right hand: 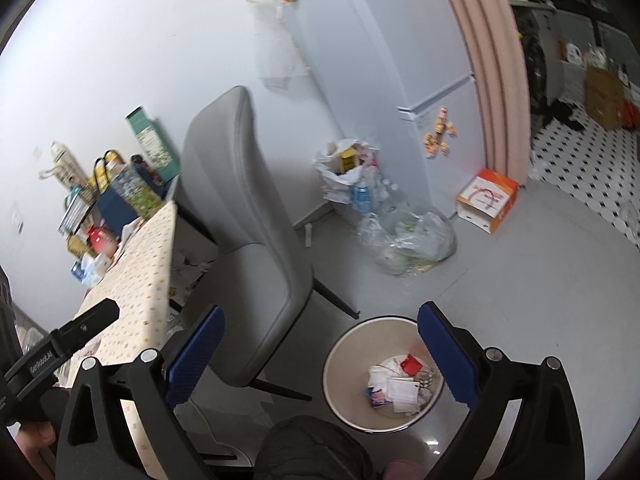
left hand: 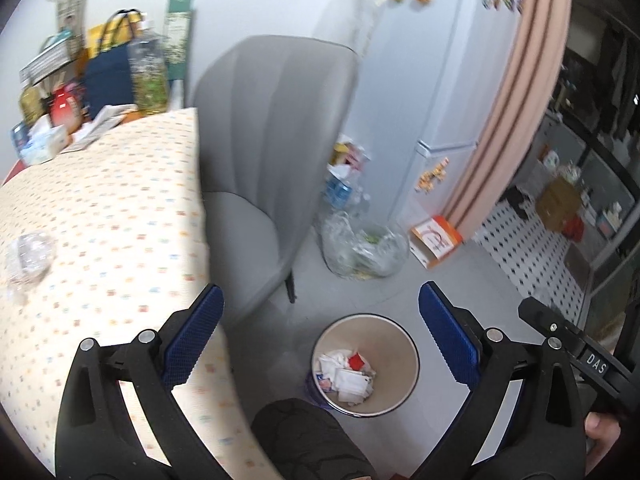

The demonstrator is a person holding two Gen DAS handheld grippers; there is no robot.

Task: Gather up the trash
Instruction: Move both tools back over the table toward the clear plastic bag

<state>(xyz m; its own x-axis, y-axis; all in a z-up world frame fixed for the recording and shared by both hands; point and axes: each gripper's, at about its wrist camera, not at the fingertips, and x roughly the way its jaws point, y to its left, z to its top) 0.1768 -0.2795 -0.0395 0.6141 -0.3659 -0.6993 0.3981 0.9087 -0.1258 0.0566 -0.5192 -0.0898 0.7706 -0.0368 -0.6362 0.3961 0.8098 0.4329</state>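
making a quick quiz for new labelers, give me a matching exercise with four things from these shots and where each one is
Things:
1. crumpled clear plastic wrapper
2. white waste bin
3. orange and white box
4. grey chair

Places:
A. on the floor against the foot of the fridge
B. on the dotted tablecloth
C. pulled up to the table edge
D. on the floor below both open grippers, paper scraps inside

Pairs: 1-B, 2-D, 3-A, 4-C
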